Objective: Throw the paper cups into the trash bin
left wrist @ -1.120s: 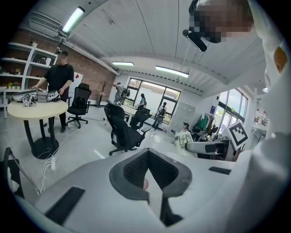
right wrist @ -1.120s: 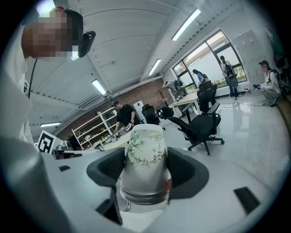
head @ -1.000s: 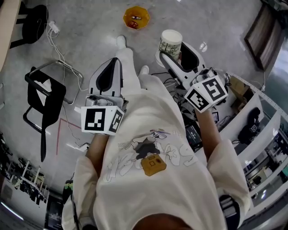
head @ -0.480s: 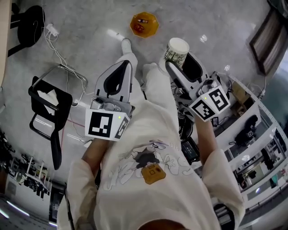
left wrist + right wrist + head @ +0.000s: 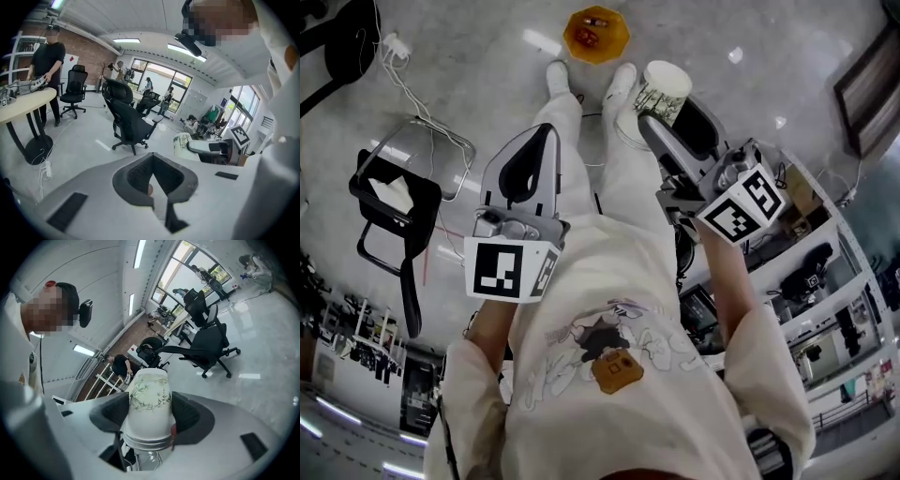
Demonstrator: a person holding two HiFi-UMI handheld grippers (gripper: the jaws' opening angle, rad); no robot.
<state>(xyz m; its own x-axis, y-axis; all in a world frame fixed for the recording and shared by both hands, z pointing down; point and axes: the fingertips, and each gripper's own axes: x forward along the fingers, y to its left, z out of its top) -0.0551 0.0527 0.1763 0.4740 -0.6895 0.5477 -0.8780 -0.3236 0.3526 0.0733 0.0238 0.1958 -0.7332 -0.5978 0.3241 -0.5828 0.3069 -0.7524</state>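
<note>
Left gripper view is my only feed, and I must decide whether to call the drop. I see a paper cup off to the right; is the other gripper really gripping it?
Observer: Yes. The right gripper view shows the right gripper with both pads pressed on the paper cup, one on each side.
Operator: Which way does the cup point?
Observer: Its wide rim faces the gripper's camera; the narrow end points away.
Operator: Any bin nearby? I see none.
Observer: The head view shows an orange container on the floor just beyond the person's shoes, with small items inside.
</note>
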